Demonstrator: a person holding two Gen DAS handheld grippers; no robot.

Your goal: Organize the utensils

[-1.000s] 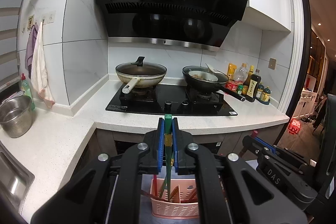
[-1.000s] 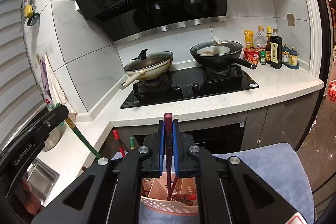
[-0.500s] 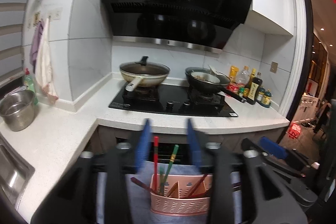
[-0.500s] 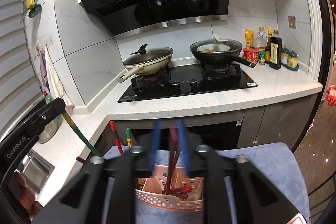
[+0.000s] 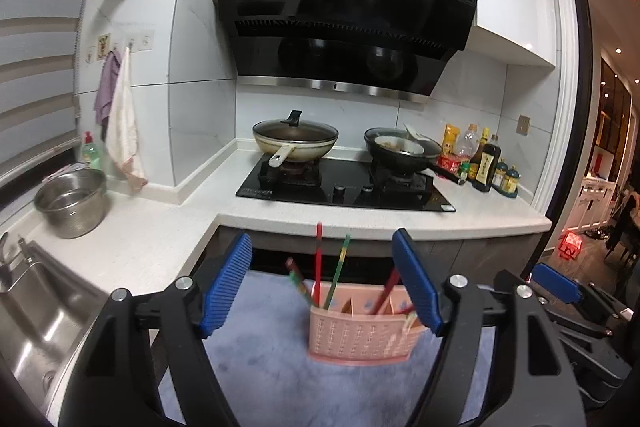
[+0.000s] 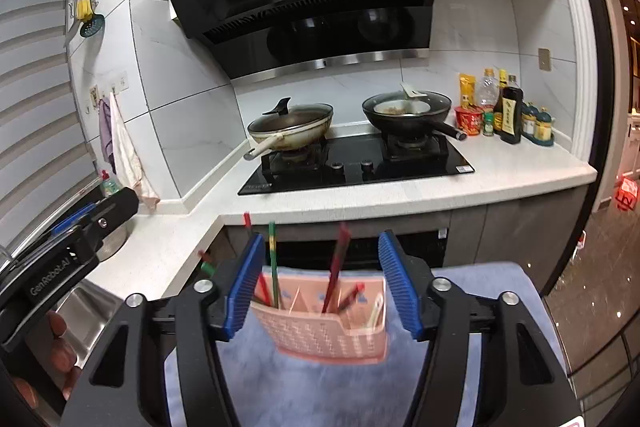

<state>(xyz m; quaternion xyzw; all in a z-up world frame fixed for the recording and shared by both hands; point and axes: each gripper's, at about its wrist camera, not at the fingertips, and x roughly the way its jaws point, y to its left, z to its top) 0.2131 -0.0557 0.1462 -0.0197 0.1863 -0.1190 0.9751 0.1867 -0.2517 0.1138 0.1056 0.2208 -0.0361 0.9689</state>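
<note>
A pink slotted basket (image 5: 362,331) (image 6: 328,335) stands on a blue cloth (image 5: 260,355). Several chopsticks stand in it, among them a red one (image 5: 318,267), a green one (image 5: 339,267) and a dark red one (image 6: 338,267). My left gripper (image 5: 321,239) hangs before the basket, its jaws opening, with nothing pressed between the blue pads (image 5: 224,291). In the right wrist view my right gripper (image 6: 321,239) is likewise opening and holds nothing, and the basket lies beyond its fingers. Each gripper shows at the edge of the other's view: the right one (image 5: 556,283) and the left one (image 6: 80,227).
Behind the basket runs a white L-shaped counter (image 5: 380,223) with a black hob (image 5: 344,187), a lidded wok (image 5: 295,141) and a black pan (image 5: 404,151). A steel pot (image 5: 72,201) and a sink (image 5: 28,311) are at the left. Bottles (image 5: 484,163) stand at the right.
Both grippers were shut on a chopstick, the left on a green one and the right on a dark red one. Both have let go and drawn back, and those chopsticks now stand in the basket.
</note>
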